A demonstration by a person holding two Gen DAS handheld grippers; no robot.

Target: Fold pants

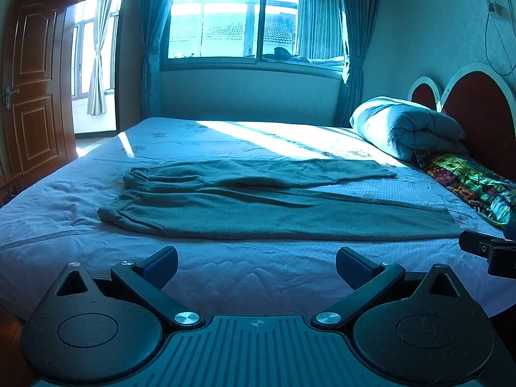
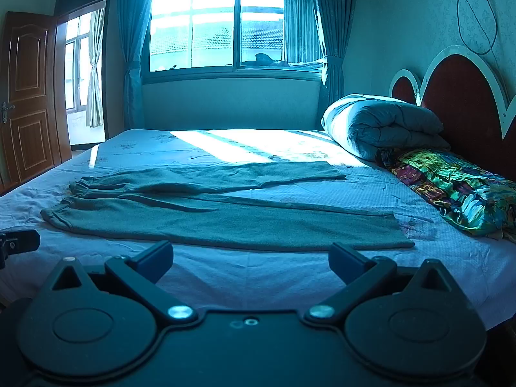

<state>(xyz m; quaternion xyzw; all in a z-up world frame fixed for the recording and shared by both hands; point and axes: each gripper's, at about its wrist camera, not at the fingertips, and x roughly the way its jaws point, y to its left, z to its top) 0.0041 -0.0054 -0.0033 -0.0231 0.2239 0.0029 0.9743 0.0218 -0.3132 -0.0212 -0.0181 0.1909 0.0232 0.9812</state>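
Grey-green pants (image 1: 258, 206) lie spread flat on the bed (image 1: 225, 271), waistband to the left, both legs running right; they also show in the right wrist view (image 2: 209, 216). My left gripper (image 1: 257, 266) is open and empty, just short of the near leg's front edge. My right gripper (image 2: 251, 259) is open and empty, also just in front of the near leg. The right gripper's tip shows at the right edge of the left wrist view (image 1: 487, 251); the left gripper's tip shows at the left edge of the right wrist view (image 2: 19, 242).
A rolled quilt (image 1: 406, 129) and a colourful pillow (image 1: 477, 187) lie at the headboard (image 1: 483, 113) on the right. A window (image 1: 251, 16) with curtains is behind the bed. A wooden door (image 1: 32, 80) stands open at the left.
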